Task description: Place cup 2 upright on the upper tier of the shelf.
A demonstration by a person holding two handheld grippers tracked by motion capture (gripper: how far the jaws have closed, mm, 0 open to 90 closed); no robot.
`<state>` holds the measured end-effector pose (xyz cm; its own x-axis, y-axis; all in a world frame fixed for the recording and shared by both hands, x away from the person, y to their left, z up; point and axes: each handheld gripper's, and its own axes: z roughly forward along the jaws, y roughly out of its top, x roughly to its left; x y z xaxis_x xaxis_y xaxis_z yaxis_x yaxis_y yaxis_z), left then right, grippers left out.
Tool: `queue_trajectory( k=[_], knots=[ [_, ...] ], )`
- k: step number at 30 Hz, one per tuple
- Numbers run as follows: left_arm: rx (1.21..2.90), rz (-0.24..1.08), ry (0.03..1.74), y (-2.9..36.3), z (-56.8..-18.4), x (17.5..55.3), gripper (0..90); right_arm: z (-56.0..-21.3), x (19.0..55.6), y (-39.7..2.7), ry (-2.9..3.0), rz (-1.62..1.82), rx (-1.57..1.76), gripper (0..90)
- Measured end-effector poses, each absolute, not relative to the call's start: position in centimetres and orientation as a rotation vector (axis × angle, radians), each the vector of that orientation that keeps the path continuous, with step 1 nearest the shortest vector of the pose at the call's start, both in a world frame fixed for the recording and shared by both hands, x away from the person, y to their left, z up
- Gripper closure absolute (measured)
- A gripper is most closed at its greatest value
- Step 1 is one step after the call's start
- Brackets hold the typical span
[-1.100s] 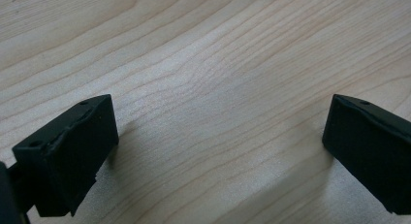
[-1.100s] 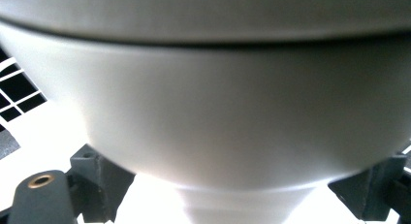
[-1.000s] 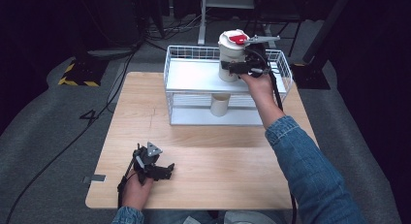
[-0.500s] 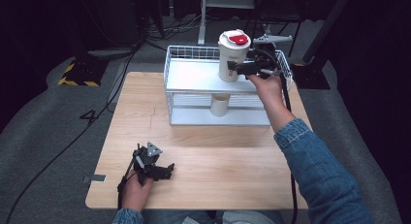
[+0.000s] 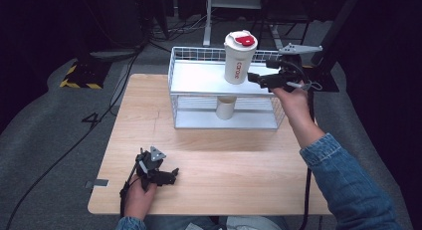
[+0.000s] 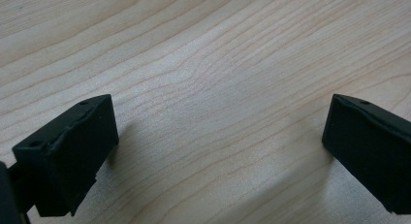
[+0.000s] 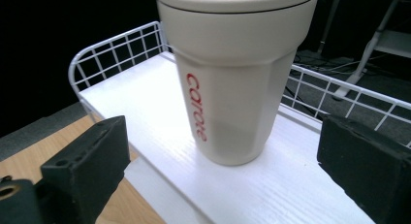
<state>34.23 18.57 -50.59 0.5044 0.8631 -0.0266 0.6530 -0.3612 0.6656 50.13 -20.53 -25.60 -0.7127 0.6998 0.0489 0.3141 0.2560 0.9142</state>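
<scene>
- A tall cream plastic tumbler [image 5: 239, 58] with a cream lid, a red flap on top and red lettering down its side stands upright on the top shelf of the white wire rack [image 5: 199, 79], near its back right corner.
- The right gripper [image 5: 256, 80] sits just right of the tumbler; its jaws have just been opening and stand apart, nothing between them.
- Earlier they clasped the tumbler; now they are withdrawn rightward.
- The left gripper [image 5: 172, 174] rests by the bench's front left edge, jaws apart.

Off to the side of the job
A small cream cup [image 5: 225, 108] stands on the rack's lower shelf; wooden worktop [image 5: 239, 190] beneath.
</scene>
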Motion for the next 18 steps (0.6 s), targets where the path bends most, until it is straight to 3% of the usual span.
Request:
queue_trajectory(
  k=[18],
  knots=[
    [2.128, 0.435, 1.239, 18.5, -50.6, 34.4, 0.1, -26.7, 44.2, -24.8, 2.207, 1.445, 0.853, 5.8]
  ],
)
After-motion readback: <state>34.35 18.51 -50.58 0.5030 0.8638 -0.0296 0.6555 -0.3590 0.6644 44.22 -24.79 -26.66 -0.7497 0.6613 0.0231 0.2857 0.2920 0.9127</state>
